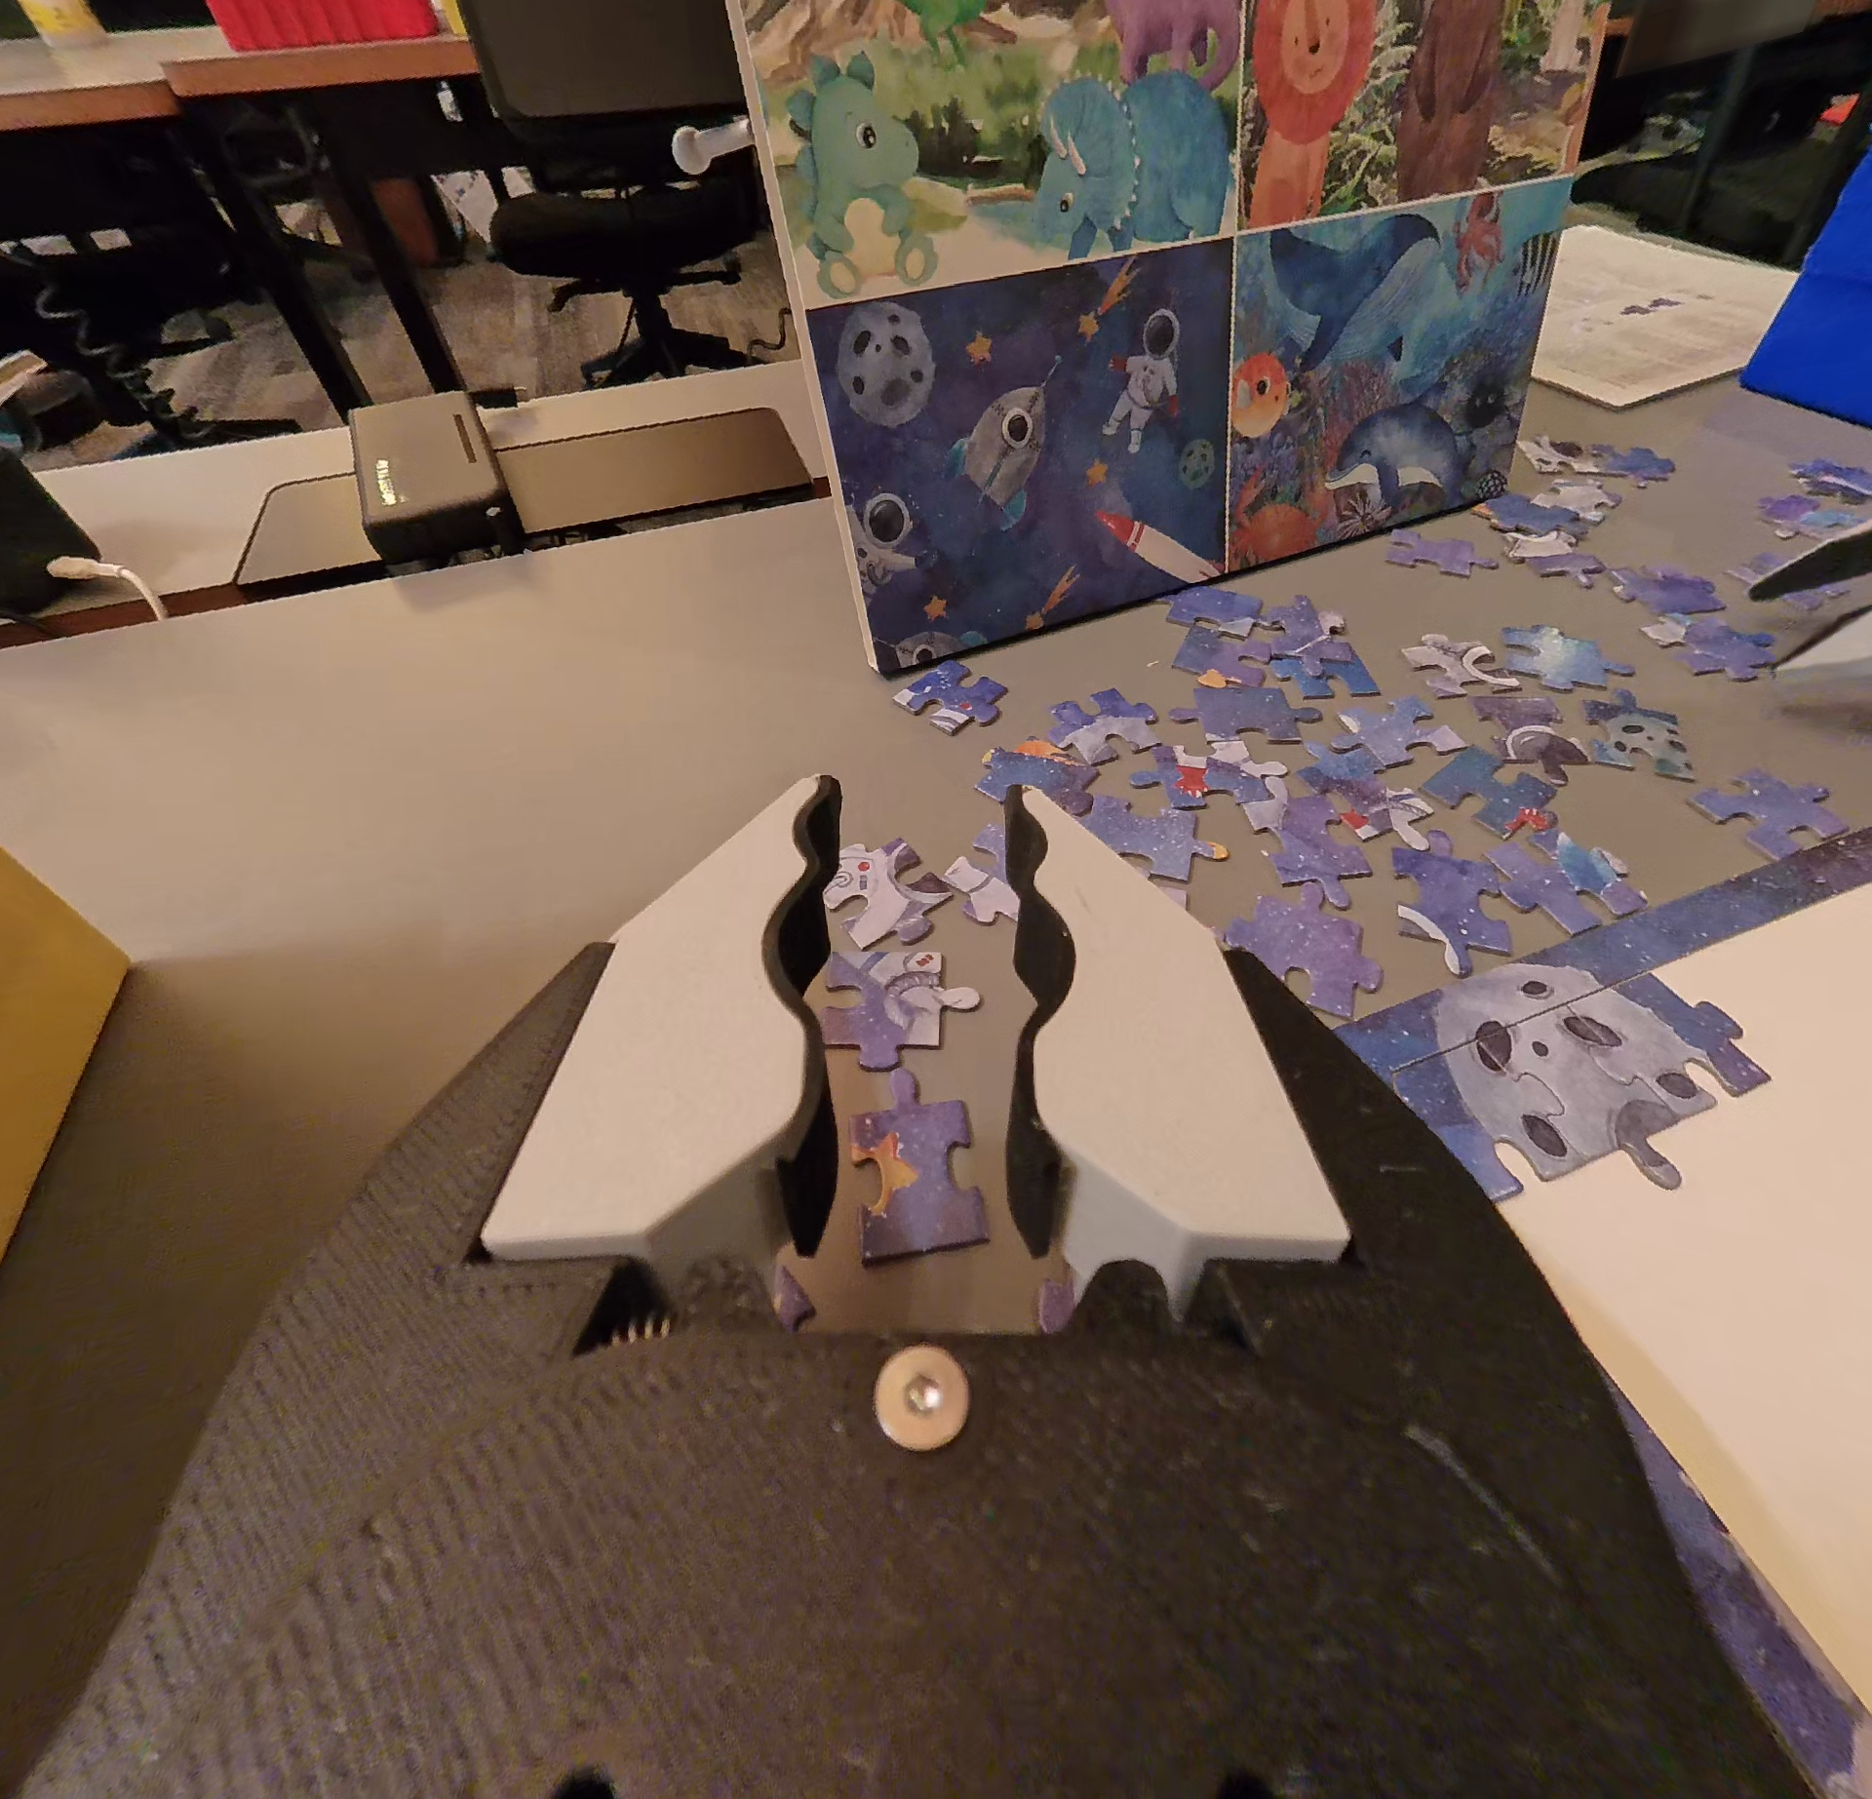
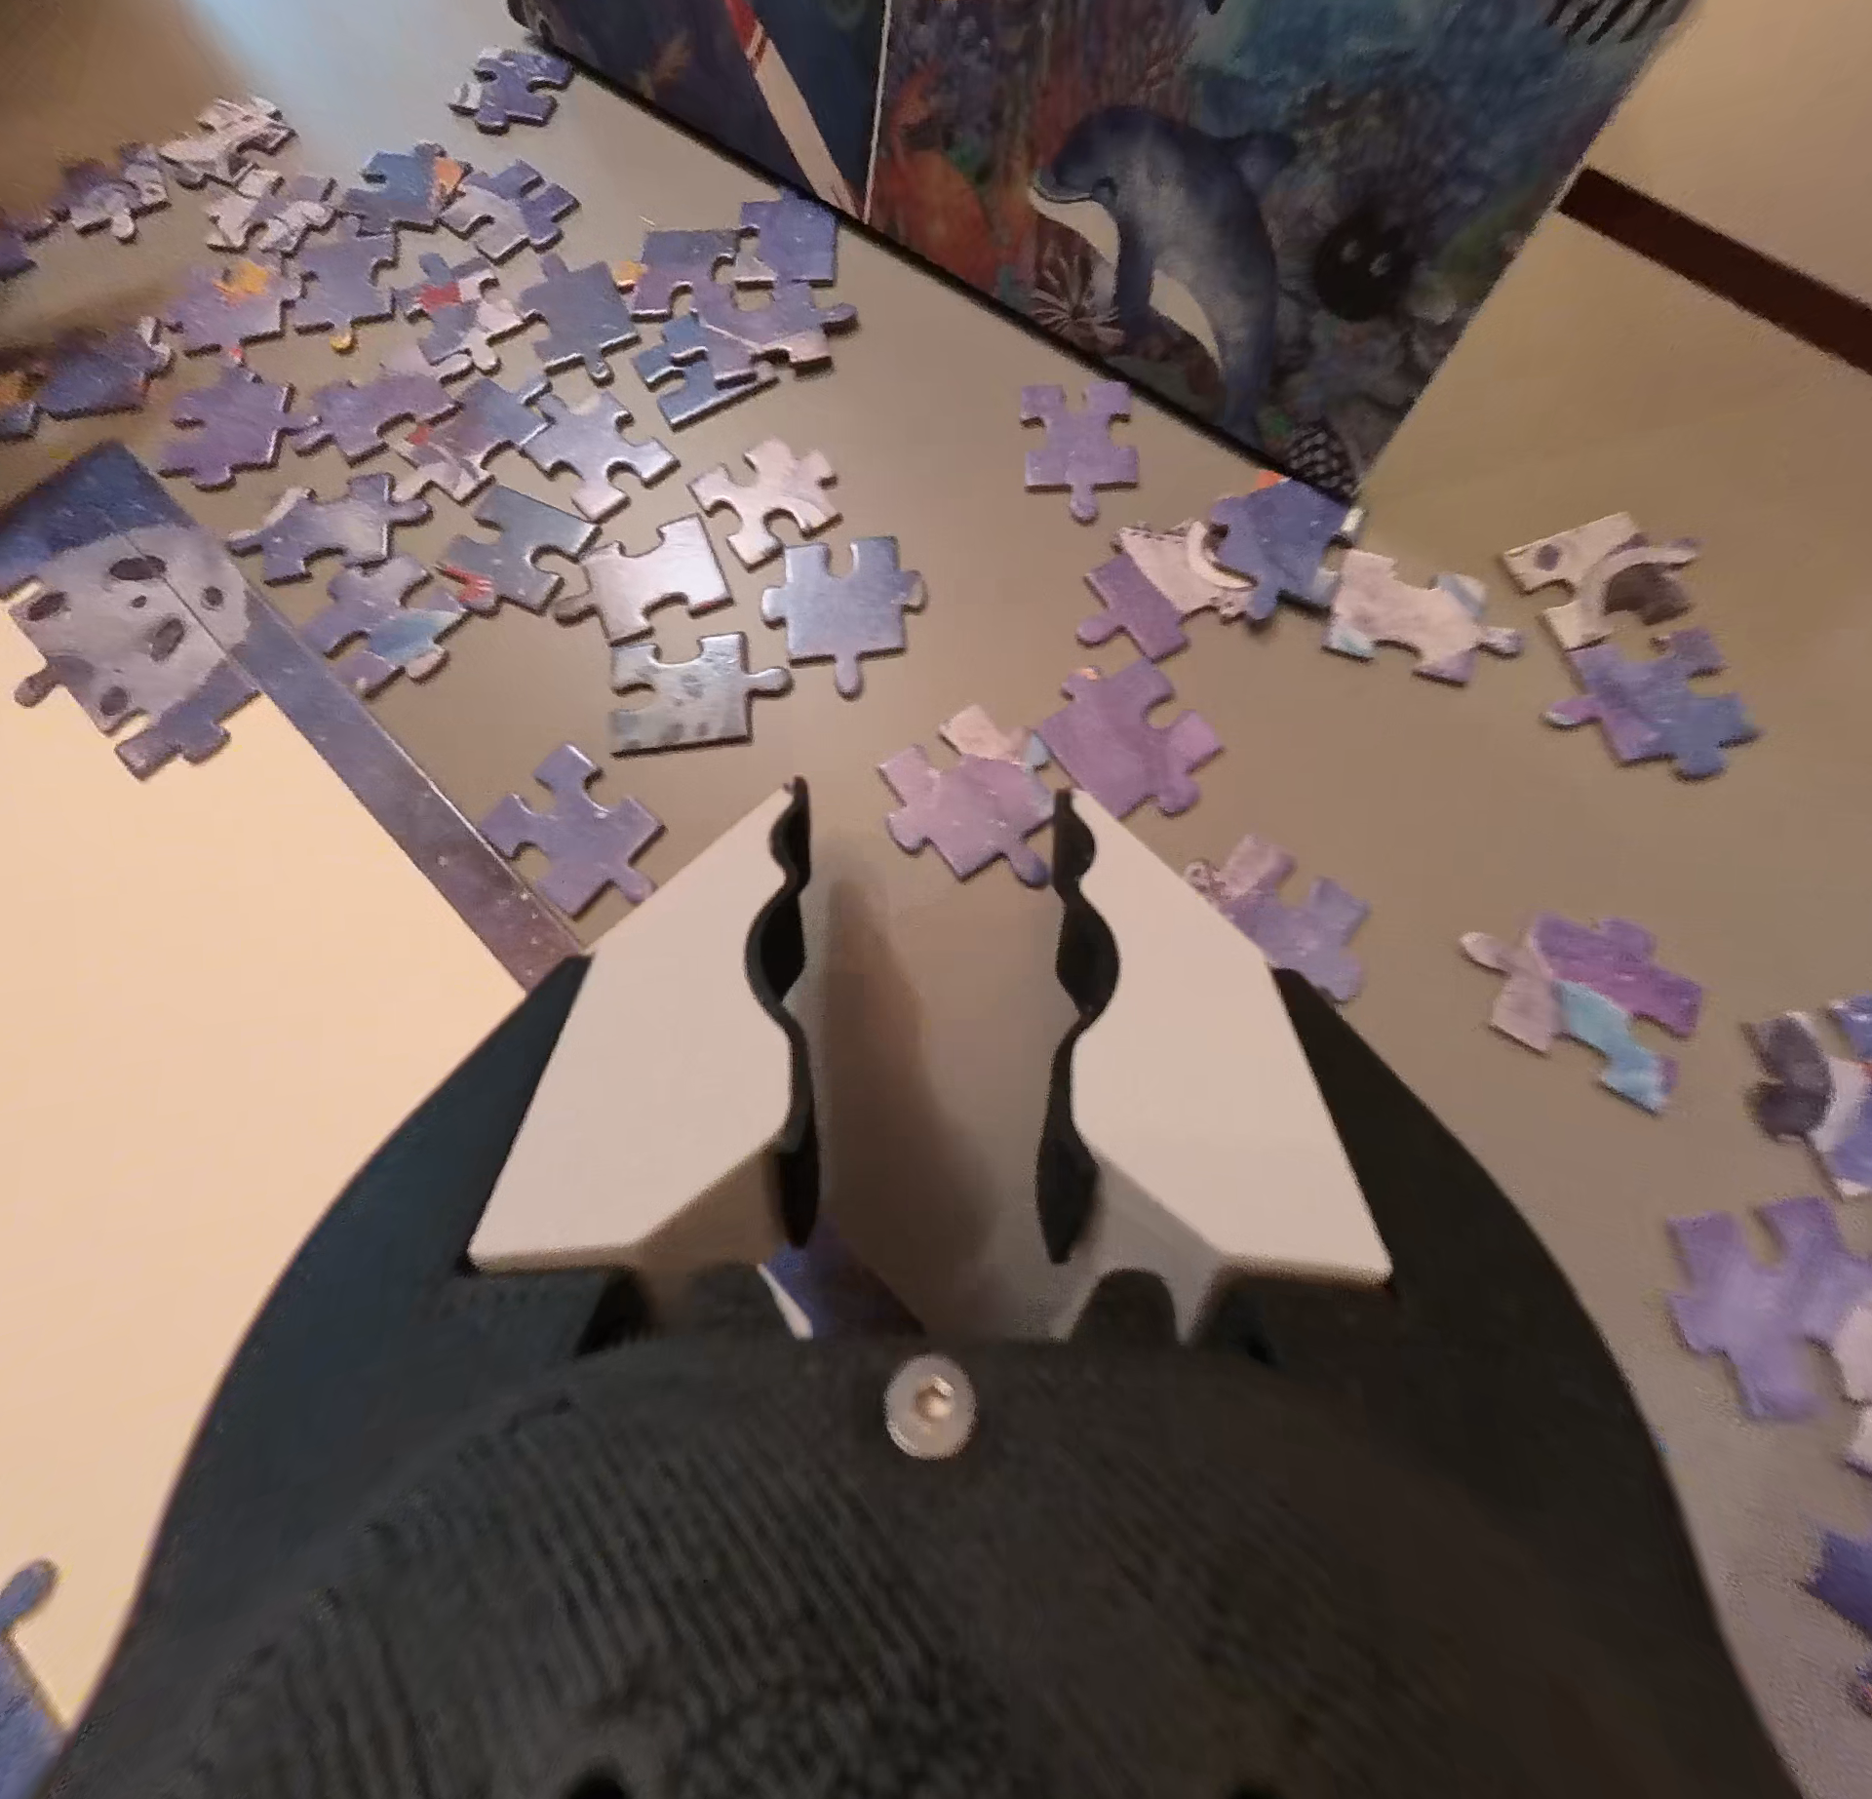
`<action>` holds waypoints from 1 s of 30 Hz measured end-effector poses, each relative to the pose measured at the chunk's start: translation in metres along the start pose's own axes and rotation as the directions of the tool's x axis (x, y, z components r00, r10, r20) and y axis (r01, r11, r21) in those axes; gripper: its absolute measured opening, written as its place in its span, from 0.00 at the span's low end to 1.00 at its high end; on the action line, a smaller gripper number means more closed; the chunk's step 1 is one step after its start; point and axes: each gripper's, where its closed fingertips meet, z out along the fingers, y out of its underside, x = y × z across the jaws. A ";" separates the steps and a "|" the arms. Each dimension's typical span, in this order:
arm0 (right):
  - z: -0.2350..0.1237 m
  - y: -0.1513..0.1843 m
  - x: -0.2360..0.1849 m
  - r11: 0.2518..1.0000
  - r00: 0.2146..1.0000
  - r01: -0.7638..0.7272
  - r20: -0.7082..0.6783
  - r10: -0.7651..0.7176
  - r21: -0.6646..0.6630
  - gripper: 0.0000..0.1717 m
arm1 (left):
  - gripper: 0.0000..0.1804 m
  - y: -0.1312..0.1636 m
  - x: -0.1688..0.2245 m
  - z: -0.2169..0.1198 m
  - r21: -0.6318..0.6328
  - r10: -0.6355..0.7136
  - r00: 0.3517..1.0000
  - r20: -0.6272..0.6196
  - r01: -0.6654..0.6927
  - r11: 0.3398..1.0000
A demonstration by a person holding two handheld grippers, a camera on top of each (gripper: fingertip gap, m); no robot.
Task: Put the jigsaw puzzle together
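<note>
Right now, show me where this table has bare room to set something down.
Free: the grey tabletop left of the upright picture-covered puzzle box, reaching back to the black device. A smaller bare patch lies at the box's other end. Crowded: loose purple jigsaw pieces spread from the box to the cream puzzle board.

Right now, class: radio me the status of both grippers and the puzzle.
Left gripper open over loose pieces. Right gripper open, nothing held. Moon section joined on board. Box upright behind.

Purple-blue starry puzzle pieces (image 1: 1307, 950) on grey desk (image 1: 405, 758); box (image 1: 1165, 281) patterned with dinosaurs, lion, space, sea; cream tray (image 2: 152, 940) with cratered grey moon (image 1: 1560, 1072).
</note>
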 end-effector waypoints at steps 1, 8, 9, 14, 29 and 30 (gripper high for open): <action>0.002 0.001 0.001 1.000 1.000 0.000 -0.020 0.000 -0.012 0.29 | 0.17 0.000 0.000 0.000 -0.001 0.001 1.000 0.000 -0.001 1.000; 0.013 0.004 -0.002 0.997 0.996 0.063 -0.059 -0.065 -0.044 0.23 | 0.17 0.001 0.000 0.000 -0.002 0.002 1.000 0.000 -0.002 1.000; 0.012 0.004 -0.003 0.997 0.996 0.070 -0.053 -0.072 -0.043 0.22 | 0.17 0.000 0.000 0.000 -0.002 0.003 1.000 0.000 -0.003 1.000; 0.009 0.006 -0.003 0.995 0.996 0.086 -0.027 -0.087 -0.046 0.11 | 0.17 0.000 0.000 0.000 -0.001 0.001 1.000 0.000 -0.001 1.000; -0.003 0.016 0.021 0.994 0.992 0.066 -0.102 -0.075 -0.088 0.10 | 0.17 0.000 0.000 0.000 -0.003 0.004 1.000 0.000 -0.004 1.000; -0.004 0.016 0.023 0.994 0.991 0.066 -0.111 -0.076 -0.090 0.11 | 0.17 0.000 0.000 0.000 -0.002 0.005 1.000 0.000 -0.005 1.000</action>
